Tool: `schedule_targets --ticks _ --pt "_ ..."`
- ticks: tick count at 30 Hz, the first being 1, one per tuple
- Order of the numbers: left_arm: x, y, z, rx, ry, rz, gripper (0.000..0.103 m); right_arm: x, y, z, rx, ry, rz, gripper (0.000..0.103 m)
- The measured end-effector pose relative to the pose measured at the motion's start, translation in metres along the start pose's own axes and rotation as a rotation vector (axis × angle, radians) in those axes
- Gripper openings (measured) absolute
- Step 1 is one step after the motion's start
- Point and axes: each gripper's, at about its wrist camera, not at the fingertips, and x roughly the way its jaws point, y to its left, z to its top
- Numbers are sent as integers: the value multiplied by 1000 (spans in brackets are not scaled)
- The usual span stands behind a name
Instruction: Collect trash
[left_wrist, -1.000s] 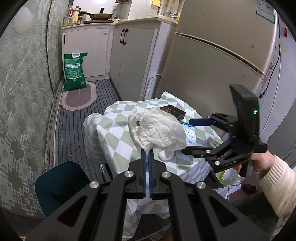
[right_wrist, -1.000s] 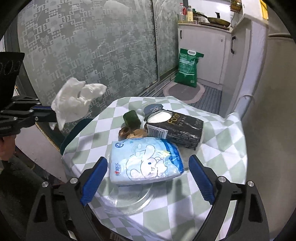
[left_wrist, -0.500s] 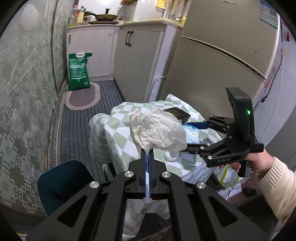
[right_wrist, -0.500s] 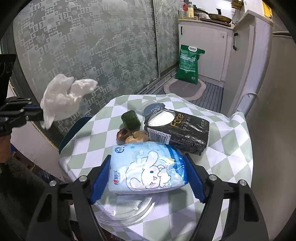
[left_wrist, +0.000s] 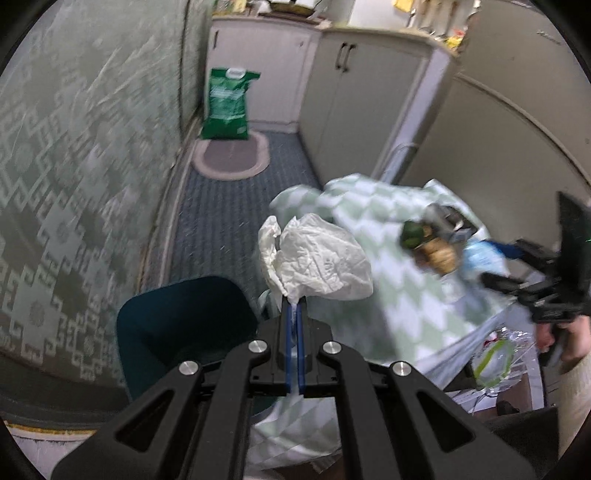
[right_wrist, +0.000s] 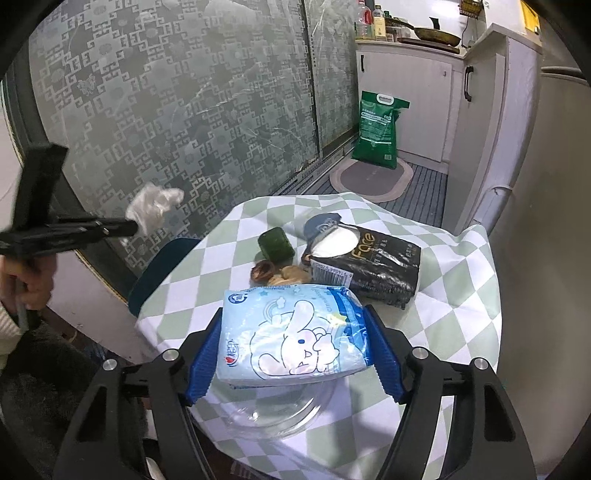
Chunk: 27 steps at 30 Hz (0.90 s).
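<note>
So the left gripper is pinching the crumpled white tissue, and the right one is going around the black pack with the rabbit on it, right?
Nearly. The left gripper does pinch the crumpled white tissue. But the rabbit pack is light blue, not black. The right wrist view shows the right gripper closing around it, while the black pack lies farther back on the checked tablecloth.

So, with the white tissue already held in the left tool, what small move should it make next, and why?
Probably carry the crumpled tissue on toward a bin, though none is clearly visible. The left tool is shut on it, off the table's edge, while the right tool is closing around the blue pack.
</note>
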Motion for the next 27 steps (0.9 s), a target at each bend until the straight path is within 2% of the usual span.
schedule_targets --ticks 4,11,14,15,18,27 --pt "16 19 -13 -24 79 51 3 -12 8 1 -2 -17 17 73" --pt "36 41 -29 -45 170 126 4 -27 37 19 -5 -86 56 73" --pt "41 50 -34 -53 201 155 11 -29 53 28 -4 -109 67 73" --pt "42 52 -34 -54 203 164 16 -29 58 32 -4 -115 67 73" --pt "35 58 -36 -53 189 180 39 -28 71 43 -4 -126 75 73" --pt "1 73 -28 -66 91 177 42 9 112 71 -9 -96 95 73"
